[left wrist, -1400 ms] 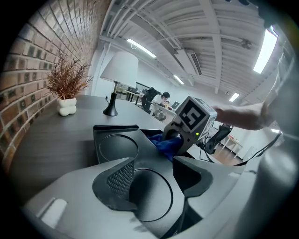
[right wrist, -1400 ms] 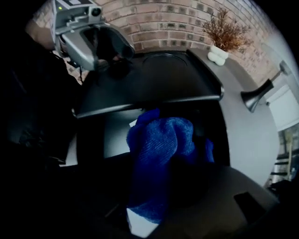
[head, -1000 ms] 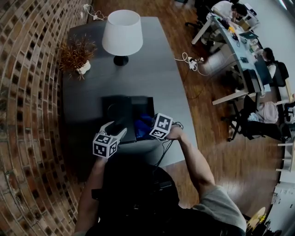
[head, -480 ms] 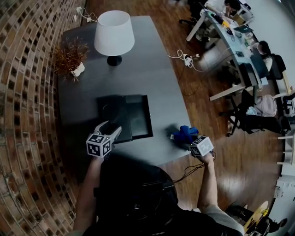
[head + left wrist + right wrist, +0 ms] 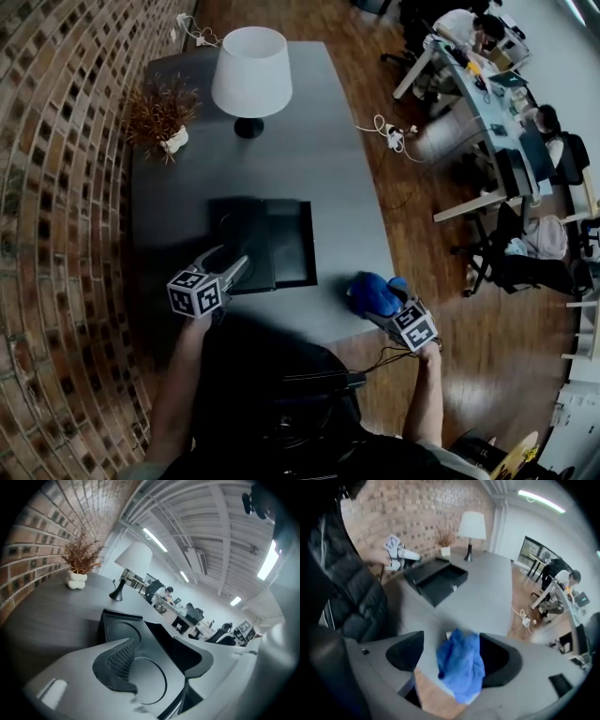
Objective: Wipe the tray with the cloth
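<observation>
The left gripper (image 5: 235, 255) is clenched on the tray (image 5: 286, 244). In the left gripper view the tray's grey left section, with its round recess, passes between the two jaws of this gripper (image 5: 154, 645), and the meshed pad (image 5: 117, 660) lies flat on it. The right gripper (image 5: 382, 307) is released. Its jaws have just been opening, and the cloth (image 5: 372, 292) stands between them.

1. Table (image 5: 319, 159). The dark grey top extends ahead of both grippers. The left gripper is held over its near left part. The right gripper is held at its near right edge, with wooden floor visible below the jaws in the right gripper view.

2. Tray. The black rectangular tray (image 5: 119, 630) is located directly at the left gripper's fingertips and well apart from the right gripper (image 5: 452, 656), to the left of and beyond its jaws (image 5: 438, 581). Its deeper right compartment is seen dark and bare.

3. Lamp (image 5: 247, 66). A white-shaded lamp on a black foot is placed far ahead of the left gripper, beyond the tray.

4. Plant (image 5: 159, 108). A dried plant in a small white pot is placed ahead and to the left of the left gripper, beside the brick wall.

5. Cloth (image 5: 459, 665). The blue cloth is bunched against the right gripper's right-hand jaw. A gap is left to the other jaw. Whether the cloth rests on the table cannot be determined.
</observation>
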`<control>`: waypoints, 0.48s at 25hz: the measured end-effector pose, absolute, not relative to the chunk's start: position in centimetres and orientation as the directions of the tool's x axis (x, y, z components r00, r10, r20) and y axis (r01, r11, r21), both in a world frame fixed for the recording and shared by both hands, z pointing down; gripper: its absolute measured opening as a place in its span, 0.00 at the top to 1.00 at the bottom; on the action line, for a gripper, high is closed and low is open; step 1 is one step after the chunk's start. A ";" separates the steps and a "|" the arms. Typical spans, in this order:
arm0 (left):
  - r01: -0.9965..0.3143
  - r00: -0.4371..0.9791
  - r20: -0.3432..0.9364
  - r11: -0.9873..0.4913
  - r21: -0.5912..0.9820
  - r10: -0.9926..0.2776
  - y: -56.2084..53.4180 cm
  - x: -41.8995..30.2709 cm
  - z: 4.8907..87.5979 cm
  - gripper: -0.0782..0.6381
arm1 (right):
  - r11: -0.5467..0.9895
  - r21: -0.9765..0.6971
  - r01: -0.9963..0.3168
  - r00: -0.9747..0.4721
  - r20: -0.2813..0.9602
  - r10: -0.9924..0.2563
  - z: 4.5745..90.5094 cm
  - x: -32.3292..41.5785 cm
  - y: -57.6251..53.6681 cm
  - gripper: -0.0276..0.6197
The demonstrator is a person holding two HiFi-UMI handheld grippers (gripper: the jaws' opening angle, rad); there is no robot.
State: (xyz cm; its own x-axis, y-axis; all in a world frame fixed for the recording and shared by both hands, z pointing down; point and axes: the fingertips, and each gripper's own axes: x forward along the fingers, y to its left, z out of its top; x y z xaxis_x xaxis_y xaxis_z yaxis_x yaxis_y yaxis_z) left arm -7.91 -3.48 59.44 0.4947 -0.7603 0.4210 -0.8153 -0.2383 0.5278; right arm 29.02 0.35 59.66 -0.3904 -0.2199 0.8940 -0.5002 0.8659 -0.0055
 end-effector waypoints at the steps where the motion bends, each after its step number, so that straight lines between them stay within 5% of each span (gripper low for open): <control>1: -0.809 0.473 0.393 -0.212 0.548 -0.788 -3.6 -9.1 58.7 0.53 | 0.854 -0.069 -0.516 -0.498 0.835 -0.234 58.2 26.7 -0.7 0.36; 4: -0.821 0.377 0.393 -0.106 0.561 -0.839 -3.7 -13.1 58.4 0.53 | 0.773 -0.339 -0.537 -0.729 0.647 -0.223 58.1 19.3 -3.4 0.41; 12: -0.716 0.472 0.449 -0.032 0.698 -0.759 -3.6 -12.2 63.1 0.48 | 0.632 -0.602 -0.488 -0.762 0.647 0.028 66.6 9.8 -4.8 0.43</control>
State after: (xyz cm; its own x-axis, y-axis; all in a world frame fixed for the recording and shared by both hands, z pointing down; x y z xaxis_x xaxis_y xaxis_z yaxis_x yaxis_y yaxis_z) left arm -12.16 -3.58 63.11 0.4717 -0.7589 0.4490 -0.7158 -0.0322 0.6975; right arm 9.80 -4.81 66.63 -0.7623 0.0275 0.6467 -0.4881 0.6317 -0.6023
